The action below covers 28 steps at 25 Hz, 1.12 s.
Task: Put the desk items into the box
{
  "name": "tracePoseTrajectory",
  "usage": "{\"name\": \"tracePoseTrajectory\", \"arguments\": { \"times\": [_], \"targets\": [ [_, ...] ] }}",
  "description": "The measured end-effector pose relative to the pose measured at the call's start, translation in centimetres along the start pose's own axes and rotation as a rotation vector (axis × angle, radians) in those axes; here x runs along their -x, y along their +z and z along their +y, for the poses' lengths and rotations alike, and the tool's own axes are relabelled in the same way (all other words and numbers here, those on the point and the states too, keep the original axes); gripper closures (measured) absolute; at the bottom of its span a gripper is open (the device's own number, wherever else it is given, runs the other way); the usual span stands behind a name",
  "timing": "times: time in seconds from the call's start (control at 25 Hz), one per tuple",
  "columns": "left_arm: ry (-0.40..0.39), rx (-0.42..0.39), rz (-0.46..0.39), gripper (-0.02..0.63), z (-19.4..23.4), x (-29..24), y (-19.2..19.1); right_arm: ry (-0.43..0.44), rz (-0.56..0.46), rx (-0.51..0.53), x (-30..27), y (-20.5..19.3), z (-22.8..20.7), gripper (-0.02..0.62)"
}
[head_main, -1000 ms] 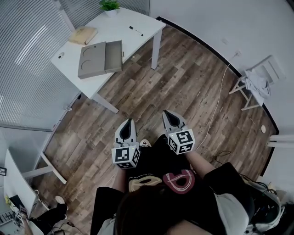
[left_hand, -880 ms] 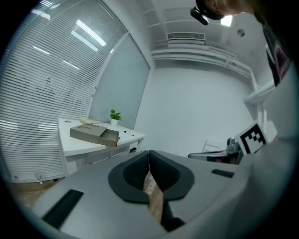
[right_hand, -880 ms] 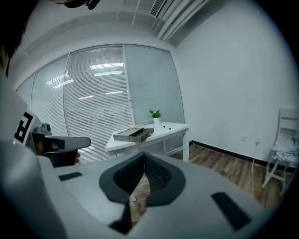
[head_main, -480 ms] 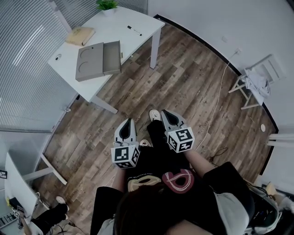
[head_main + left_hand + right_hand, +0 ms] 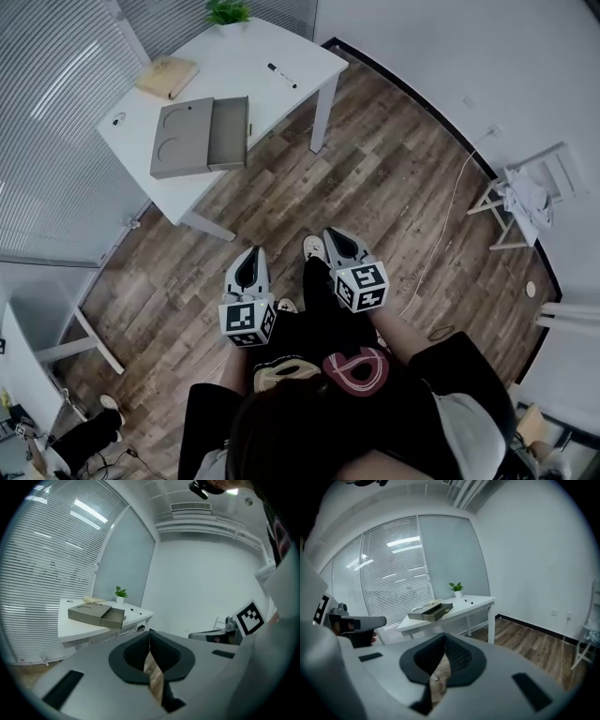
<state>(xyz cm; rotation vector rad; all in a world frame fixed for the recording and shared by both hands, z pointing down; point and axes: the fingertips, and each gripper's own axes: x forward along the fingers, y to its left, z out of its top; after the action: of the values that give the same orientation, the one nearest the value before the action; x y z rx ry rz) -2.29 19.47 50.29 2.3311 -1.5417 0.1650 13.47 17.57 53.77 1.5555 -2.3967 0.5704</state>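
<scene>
Table (image 5: 239, 56) at 11 o'clock carries pad (image 5: 167, 77), box (image 5: 183, 139) with drawer (image 5: 230, 133) out, and pen (image 5: 281, 75) near its right edge. Open floor (image 5: 375, 178) separates its near edge from both grippers. Left gripper (image 5: 254, 251) and right gripper (image 5: 329, 233) sit side by side, aimed at 12 o'clock, slightly downward, jaws together, empty. Cubes (image 5: 246, 322) bear square markers.

A dark wood-plank floor (image 5: 394, 187) runs up to a plain white wall (image 5: 450, 47) edged by a black skirting board (image 5: 412, 94). A white table (image 5: 239, 56) stands beside tall windows covered by closed blinds (image 5: 47, 122), where strip lights show as bright bars. A white folding stand (image 5: 525, 187) stands against the wall, well apart from the table.
</scene>
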Motion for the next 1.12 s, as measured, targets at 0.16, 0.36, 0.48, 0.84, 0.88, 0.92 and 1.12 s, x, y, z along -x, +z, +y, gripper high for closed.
{"name": "tracePoseTrajectory", "arguments": {
  "times": [0.16, 0.36, 0.48, 0.84, 0.88, 0.92, 1.12],
  "targets": [
    [0.033, 0.009, 0.004, 0.588, 0.6, -2.4, 0.9, 0.019, 0.017, 0.003, -2.6, 1.3, -2.2, 0.584],
    [0.075, 0.021, 0.012, 0.588, 1.9, -5.3, 1.8, 0.035, 0.03, 0.002, -6.4, 2.9, -4.0, 0.584],
    [0.103, 0.034, 0.006, 0.588, 2.9, -6.9, 2.4, 0.073, 0.043, 0.026, -8.5, 3.8, -4.0, 0.584],
    [0.133, 0.052, -0.009, 0.588, 2.2, -13.0, 3.9, 0.134, 0.043, 0.084, -12.4, 7.2, -7.5, 0.584],
    [0.136, 0.053, -0.008, 0.588, 2.0, -13.6, 4.0, 0.134, 0.041, 0.086, -12.8, 7.6, -8.2, 0.584],
    [0.14, 0.054, -0.009, 0.588, 1.8, -14.2, 4.1, 0.135, 0.038, 0.086, -13.1, 8.0, -8.8, 0.584],
    [0.175, 0.056, -0.019, 0.588, 1.3, -16.6, 4.6, 0.147, 0.027, 0.09, -14.6, 9.4, -11.7, 0.584]
  ]
}}
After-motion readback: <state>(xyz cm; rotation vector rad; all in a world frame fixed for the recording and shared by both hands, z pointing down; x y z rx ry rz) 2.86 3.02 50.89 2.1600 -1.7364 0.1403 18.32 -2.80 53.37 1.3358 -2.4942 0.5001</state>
